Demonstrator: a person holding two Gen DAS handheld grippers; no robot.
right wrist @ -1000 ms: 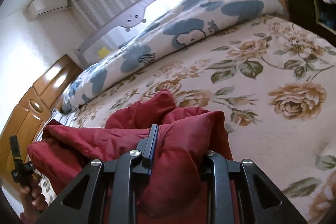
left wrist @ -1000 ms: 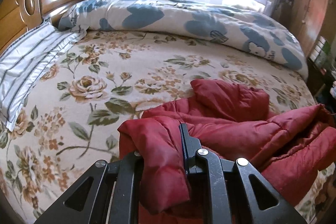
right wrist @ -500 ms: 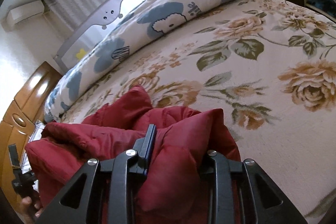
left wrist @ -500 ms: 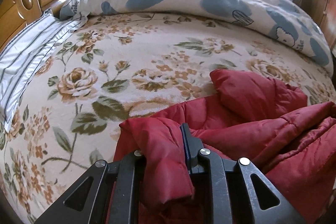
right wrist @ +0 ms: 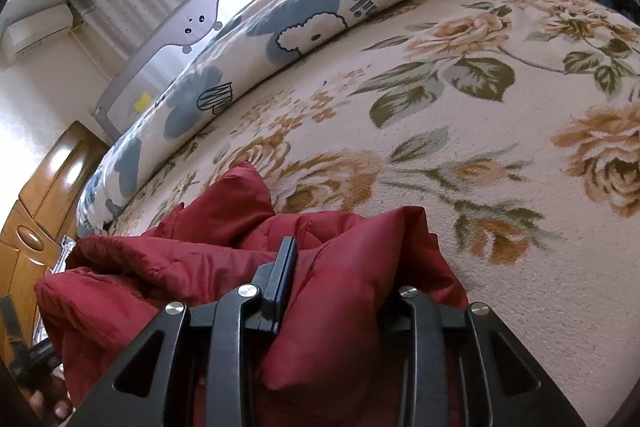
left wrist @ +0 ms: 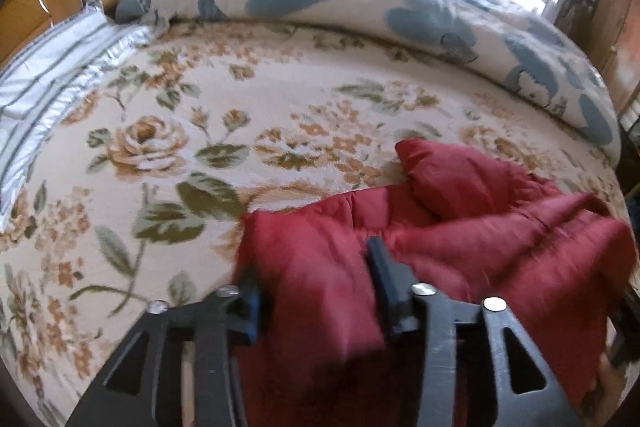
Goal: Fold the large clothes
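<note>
While the puffy quilted dark-red jacket (left wrist: 460,227) lies bunched on the cream floral-patterned bedspread (left wrist: 168,155), its bulk runs crosswise between the two grippers, so the coming fold turns on both ends travelling forward together, away from the holder and toward the blue-and-white patterned quilt roll (left wrist: 360,11) along the far side.

At the left end, the left gripper (left wrist: 316,291) has its jaws parted with a thick fold of red fabric lying between them; the picture is blurred, and I cannot tell whether they still pinch it or have let go. From there the jacket stretches off to the right, one padded corner poking up beyond.

At the right end, the right gripper (right wrist: 340,283) is clenched on another fat fold of the jacket (right wrist: 192,259), with the rest trailing leftward. Neither hand looks clearly nearer.
</note>
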